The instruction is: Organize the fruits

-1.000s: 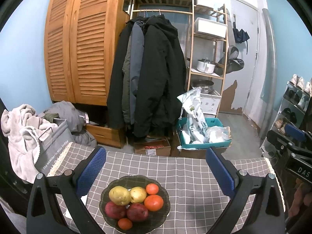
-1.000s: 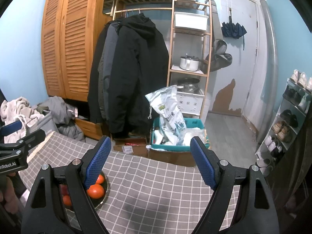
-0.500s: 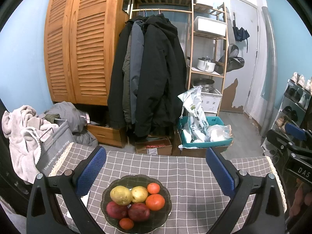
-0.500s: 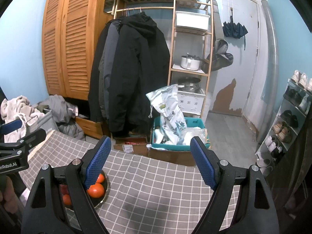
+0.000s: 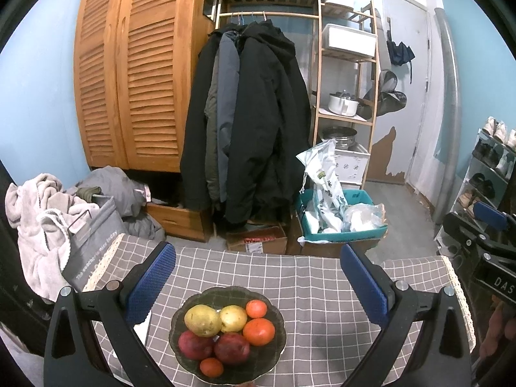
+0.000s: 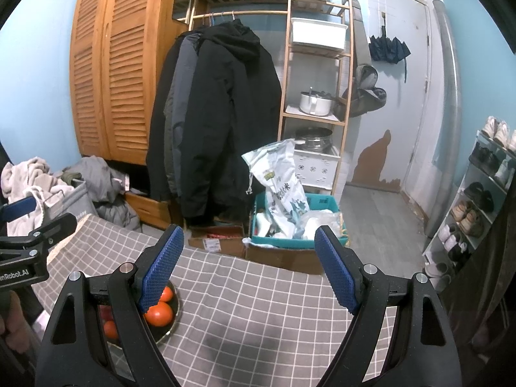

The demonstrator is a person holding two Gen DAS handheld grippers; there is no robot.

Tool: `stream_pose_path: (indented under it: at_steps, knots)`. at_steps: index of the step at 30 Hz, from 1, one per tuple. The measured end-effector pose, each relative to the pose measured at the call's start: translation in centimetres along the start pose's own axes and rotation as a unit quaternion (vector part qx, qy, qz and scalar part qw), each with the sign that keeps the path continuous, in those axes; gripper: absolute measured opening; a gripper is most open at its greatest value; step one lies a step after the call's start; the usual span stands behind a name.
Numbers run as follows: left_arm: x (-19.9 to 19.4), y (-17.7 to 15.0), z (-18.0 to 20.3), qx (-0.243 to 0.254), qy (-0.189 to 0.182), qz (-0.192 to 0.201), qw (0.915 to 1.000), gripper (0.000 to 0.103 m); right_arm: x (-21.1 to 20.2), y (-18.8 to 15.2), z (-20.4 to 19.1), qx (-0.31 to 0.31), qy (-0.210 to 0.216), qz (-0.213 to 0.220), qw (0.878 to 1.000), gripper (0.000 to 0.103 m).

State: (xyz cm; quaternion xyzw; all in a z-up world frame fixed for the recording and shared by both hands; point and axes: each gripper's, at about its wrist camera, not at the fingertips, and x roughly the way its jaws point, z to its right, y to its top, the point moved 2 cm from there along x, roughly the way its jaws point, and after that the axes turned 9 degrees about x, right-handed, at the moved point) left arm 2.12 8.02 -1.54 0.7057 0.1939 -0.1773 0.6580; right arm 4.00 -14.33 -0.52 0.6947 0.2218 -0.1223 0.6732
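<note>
A dark glass bowl sits on the grey checked tablecloth. It holds two yellow potatoes, two red potatoes and three oranges. My left gripper is open and empty, held above the bowl with the fruit between its fingers. My right gripper is open and empty, over the cloth to the right of the bowl, whose oranges show behind its left finger. The left gripper also shows at the left edge of the right wrist view.
A white card lies on the cloth left of the bowl. Beyond the table's far edge stand a grey laundry bag, hanging coats, cardboard boxes and a teal crate. A shoe rack is at right.
Both views have shifted slightly: the left gripper has risen or tilted up a little, so the bowl sits lower in its view. Both grippers stay open.
</note>
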Motion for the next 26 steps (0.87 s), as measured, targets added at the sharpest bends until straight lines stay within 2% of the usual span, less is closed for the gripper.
stream_pose_path:
  at_steps: [26]
  knots:
    - [0.48,0.05,0.05,0.007,0.013,0.001,0.9999,0.103,0.03,-0.33,-0.11,-0.001,0.0,-0.003,1.0,0.082]
